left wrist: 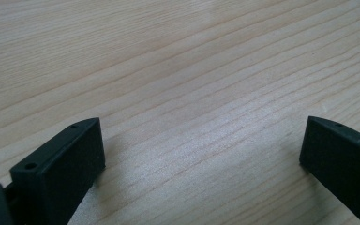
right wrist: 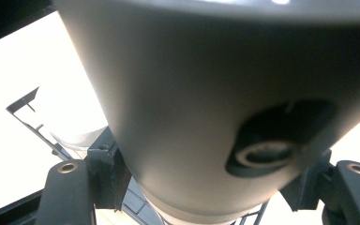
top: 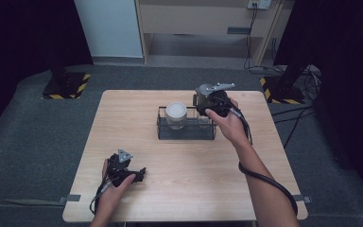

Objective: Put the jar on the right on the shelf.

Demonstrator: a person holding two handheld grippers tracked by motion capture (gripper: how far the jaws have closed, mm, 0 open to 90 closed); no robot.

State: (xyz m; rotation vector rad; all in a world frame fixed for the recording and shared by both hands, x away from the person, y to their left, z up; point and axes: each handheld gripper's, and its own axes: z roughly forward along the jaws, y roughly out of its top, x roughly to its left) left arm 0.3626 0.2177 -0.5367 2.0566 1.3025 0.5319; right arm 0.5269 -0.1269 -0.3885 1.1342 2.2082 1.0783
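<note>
Left gripper — resting on table, jaws spread wide, nothing held. White-lidded jar — upright in black wire basket. Right gripper — clamped on grey jar over basket's right end; best lowered straight, clear of the rim.

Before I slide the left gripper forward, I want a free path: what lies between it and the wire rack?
Bare wooden table in the high view between the left gripper and the wire rack.

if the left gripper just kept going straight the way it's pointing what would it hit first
Probably only the wooden table. The left gripper has its jaws wide apart, with bare tabletop between and ahead of them; nothing else lies in that line, as far as shown.
</note>
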